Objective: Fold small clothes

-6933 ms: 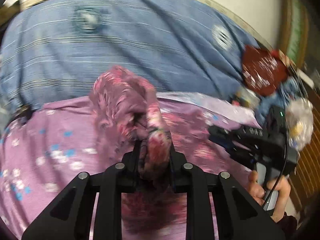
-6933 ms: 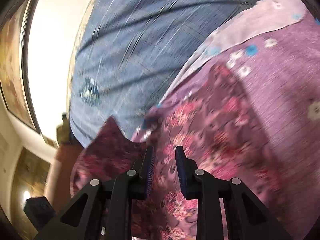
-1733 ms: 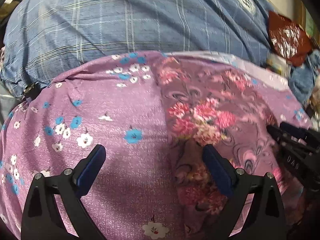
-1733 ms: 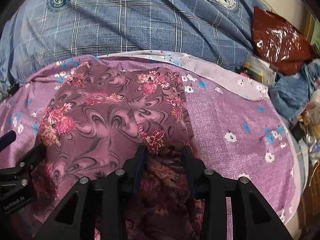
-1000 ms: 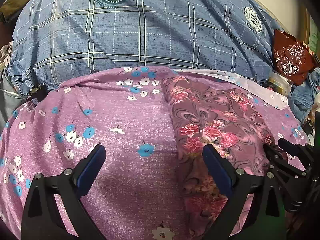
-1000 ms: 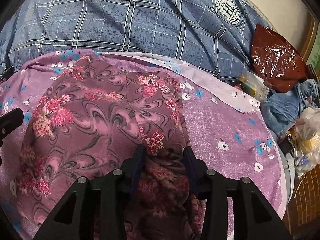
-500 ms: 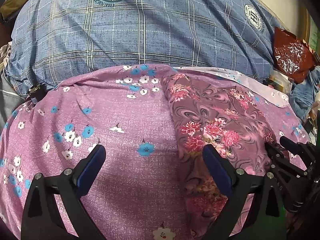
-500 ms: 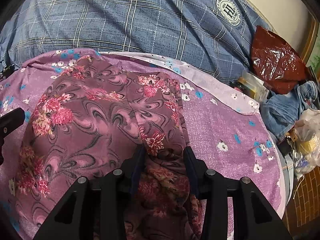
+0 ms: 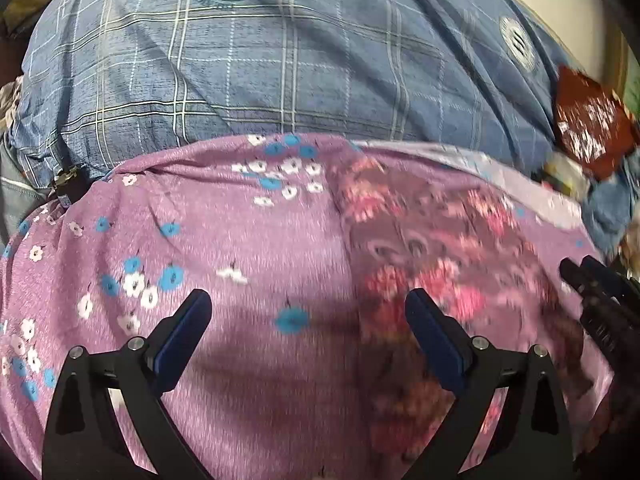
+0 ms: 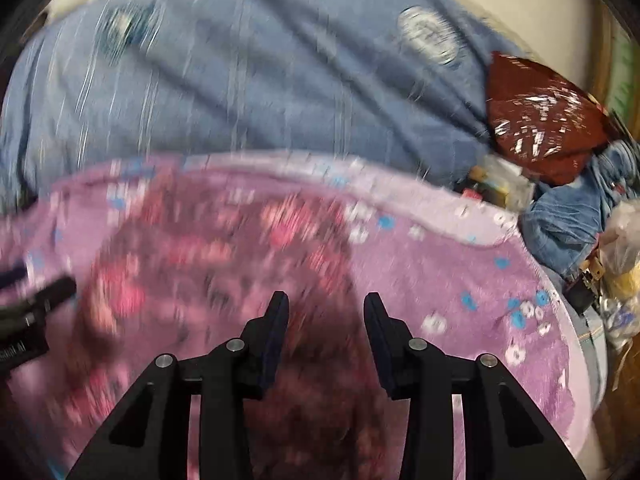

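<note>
A maroon garment with pink flowers [image 9: 440, 248] lies spread on a purple flowered sheet [image 9: 200, 220]. My left gripper [image 9: 306, 300] hovers open and wide above the sheet, its right finger over the garment's left edge, nothing between the pads. My right gripper [image 10: 326, 300] has a dark fold of the garment [image 10: 200, 264] between its fingers and its jaws are closing on it; the picture is blurred by motion. Each gripper shows at the edge of the other's view: the right gripper [image 9: 592, 280] at the right, the left gripper [image 10: 40, 300] at the left.
Blue plaid bedding [image 9: 280, 60] with round emblems fills the far side. At the right lie a shiny dark red bag [image 10: 540, 120], crumpled denim [image 10: 568, 224] and plastic bags [image 10: 620, 248]. The sheet's edge [image 10: 576, 360] drops off at the right.
The right wrist view has swung and blurred as that gripper lifted with the garment's fold. The garment now looks smeared in the left view. The left gripper has stayed open and nearly still.
</note>
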`<state>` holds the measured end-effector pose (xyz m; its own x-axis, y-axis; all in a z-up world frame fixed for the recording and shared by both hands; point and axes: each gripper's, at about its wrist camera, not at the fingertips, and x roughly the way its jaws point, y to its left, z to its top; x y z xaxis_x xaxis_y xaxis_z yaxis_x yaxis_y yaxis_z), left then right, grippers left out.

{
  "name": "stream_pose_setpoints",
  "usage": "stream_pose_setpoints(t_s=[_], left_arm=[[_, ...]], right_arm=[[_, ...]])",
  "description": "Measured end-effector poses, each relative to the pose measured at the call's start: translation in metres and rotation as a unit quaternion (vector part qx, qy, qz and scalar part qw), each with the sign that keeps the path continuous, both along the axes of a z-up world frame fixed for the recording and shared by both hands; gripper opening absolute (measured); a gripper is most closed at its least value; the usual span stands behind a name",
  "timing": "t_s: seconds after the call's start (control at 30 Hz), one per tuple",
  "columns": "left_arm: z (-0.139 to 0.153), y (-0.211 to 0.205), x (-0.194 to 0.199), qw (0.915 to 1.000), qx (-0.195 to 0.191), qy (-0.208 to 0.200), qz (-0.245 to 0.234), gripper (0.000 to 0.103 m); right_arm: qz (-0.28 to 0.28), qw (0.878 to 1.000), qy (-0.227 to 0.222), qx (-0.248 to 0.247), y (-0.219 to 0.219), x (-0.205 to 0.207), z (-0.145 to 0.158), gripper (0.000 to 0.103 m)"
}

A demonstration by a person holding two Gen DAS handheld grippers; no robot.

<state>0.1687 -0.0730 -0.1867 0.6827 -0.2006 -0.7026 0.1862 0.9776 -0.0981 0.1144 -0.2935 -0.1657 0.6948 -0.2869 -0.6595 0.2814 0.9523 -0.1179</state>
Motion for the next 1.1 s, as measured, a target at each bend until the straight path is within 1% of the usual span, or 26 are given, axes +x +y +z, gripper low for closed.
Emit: stream_pose_setpoints(t_s=[0.03, 0.07, 0.13, 0.17, 0.2, 0.23, 0.27, 0.3, 0.33, 0.4, 0.43, 0.47, 0.53, 0.57, 0.6, 0.63, 0.67, 0.7, 0.77, 0.83, 0.93, 0.97, 1.03, 1.07, 1.1], left_arm=[[0.0, -0.001, 0.004, 1.0, 0.0, 0.0, 0.002, 0.098], [-0.002, -0.003, 0.008, 1.0, 0.004, 0.001, 0.003, 0.098], [-0.011, -0.01, 0.018, 0.9994, 0.025, 0.025, -0.004, 0.098], [-0.02, -0.016, 0.022, 0.9979, 0.042, 0.047, -0.01, 0.098], [-0.027, -0.019, 0.024, 0.9968, 0.053, 0.059, -0.013, 0.099], [-0.03, -0.021, 0.024, 0.9967, 0.054, 0.059, -0.013, 0.099], [-0.029, -0.02, 0.024, 0.9968, 0.053, 0.058, -0.013, 0.098], [-0.027, -0.019, 0.024, 0.9968, 0.052, 0.059, -0.015, 0.098], [-0.023, -0.017, 0.024, 0.9971, 0.048, 0.057, -0.017, 0.098], [-0.016, -0.012, 0.023, 0.9982, 0.041, 0.042, -0.011, 0.098], [-0.014, -0.01, 0.023, 0.9986, 0.037, 0.037, -0.007, 0.098], [-0.012, -0.009, 0.022, 0.9989, 0.03, 0.035, -0.006, 0.098], [-0.012, -0.011, 0.024, 0.9988, 0.026, 0.039, -0.015, 0.098], [-0.016, -0.014, 0.025, 0.9982, 0.036, 0.044, -0.02, 0.098], [-0.023, -0.018, 0.028, 0.9967, 0.054, 0.056, -0.025, 0.099], [-0.031, -0.022, 0.029, 0.9954, 0.066, 0.063, -0.03, 0.099], [-0.032, -0.022, 0.028, 0.9959, 0.063, 0.059, -0.028, 0.099], [-0.03, -0.021, 0.028, 0.9963, 0.057, 0.059, -0.024, 0.098], [-0.024, -0.019, 0.027, 0.9969, 0.048, 0.057, -0.025, 0.098], [-0.016, -0.014, 0.023, 0.9985, 0.037, 0.038, -0.016, 0.098], [-0.007, -0.012, 0.017, 0.9994, 0.019, 0.023, -0.018, 0.098], [-0.005, -0.013, 0.014, 0.9994, 0.022, 0.016, -0.02, 0.098], [-0.004, -0.02, 0.008, 0.9985, 0.046, 0.005, -0.027, 0.098], [-0.007, -0.025, 0.006, 0.9973, 0.065, 0.007, -0.033, 0.098], [-0.013, -0.032, 0.005, 0.9952, 0.086, 0.019, -0.042, 0.098]], right_arm=[[0.0, 1.0, -0.01, 0.016, -0.006, 0.005, 0.004, 0.039], [0.002, 0.999, -0.013, 0.039, -0.011, 0.011, 0.005, 0.037], [0.009, 0.995, -0.003, 0.098, -0.022, 0.025, -0.002, 0.035], [0.018, 0.991, 0.022, 0.129, -0.022, 0.034, -0.012, 0.035], [0.027, 0.986, 0.064, 0.153, -0.022, 0.046, -0.029, 0.034], [0.022, 0.984, 0.085, 0.154, -0.022, 0.056, -0.041, 0.035], [0.022, 0.984, 0.08, 0.156, -0.023, 0.06, -0.042, 0.038], [0.022, 0.983, 0.087, 0.163, -0.025, 0.064, -0.04, 0.038], [0.019, 0.978, 0.087, 0.19, -0.032, 0.07, -0.034, 0.038], [0.014, 0.969, 0.06, 0.238, -0.043, 0.074, -0.025, 0.038], [0.009, 0.966, 0.054, 0.254, -0.048, 0.081, -0.02, 0.038], [0.009, 0.964, 0.054, 0.26, -0.051, 0.085, -0.018, 0.038], [0.019, 0.958, 0.055, 0.28, -0.053, 0.105, -0.019, 0.038], [0.013, 0.957, 0.067, 0.283, -0.052, 0.113, -0.025, 0.038], [0.008, 0.956, 0.082, 0.282, -0.05, 0.117, -0.033, 0.038], [0.0, 0.955, 0.104, 0.28, -0.046, 0.124, -0.045, 0.038], [-0.003, 0.956, 0.107, 0.274, -0.044, 0.126, -0.053, 0.039], [-0.003, 0.96, 0.096, 0.262, -0.041, 0.124, -0.05, 0.038], [0.005, 0.964, 0.095, 0.247, -0.035, 0.118, -0.038, 0.038], [0.009, 0.969, 0.072, 0.237, -0.035, 0.105, -0.026, 0.038], [0.012, 0.98, 0.06, 0.19, -0.029, 0.077, -0.01, 0.039], [0.016, 0.982, 0.059, 0.179, -0.027, 0.07, -0.007, 0.039], [0.022, 0.984, 0.06, 0.167, -0.025, 0.051, -0.003, 0.039], [0.022, 0.983, 0.063, 0.173, -0.024, 0.042, -0.003, 0.04], [0.025, 0.98, 0.067, 0.187, -0.023, 0.033, -0.005, 0.04]])
